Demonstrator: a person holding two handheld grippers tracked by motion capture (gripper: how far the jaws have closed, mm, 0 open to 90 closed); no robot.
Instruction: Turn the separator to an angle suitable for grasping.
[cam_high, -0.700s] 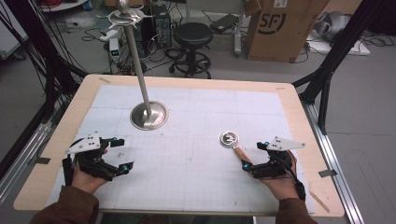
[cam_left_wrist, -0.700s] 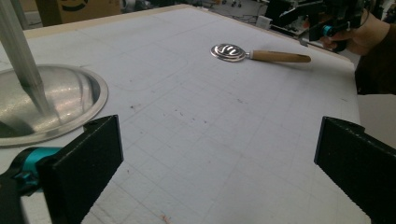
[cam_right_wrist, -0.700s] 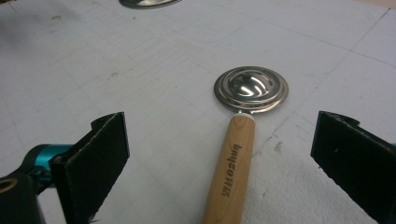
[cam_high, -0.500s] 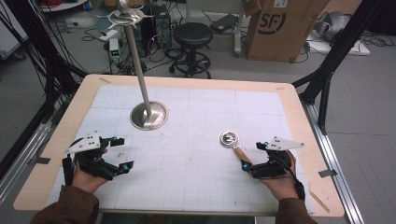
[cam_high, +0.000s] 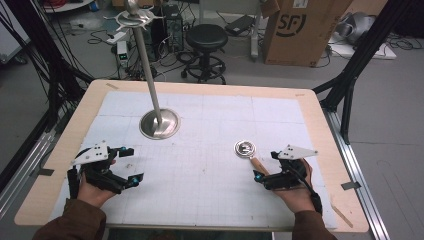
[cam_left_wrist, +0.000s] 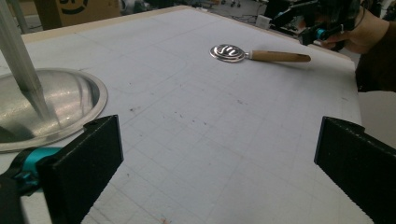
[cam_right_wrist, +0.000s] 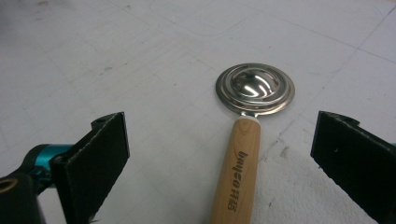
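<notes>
The right gripper (cam_right_wrist: 219, 154) was held low over the desk (cam_high: 210, 130), jaws apart, the wooden handle of the spoon (cam_right_wrist: 243, 140) lying between them, its end cut off. The left gripper (cam_high: 122, 167) gaped empty. Farther off, the pole stand (cam_high: 159, 122) was seen.

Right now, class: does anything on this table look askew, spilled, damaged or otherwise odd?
Nothing stands out. The wooden-handled strainer lies flat on the white mat, between the open right gripper's jaws but untouched. The metal stand is upright. The mat carries only faint scuffs.
</notes>
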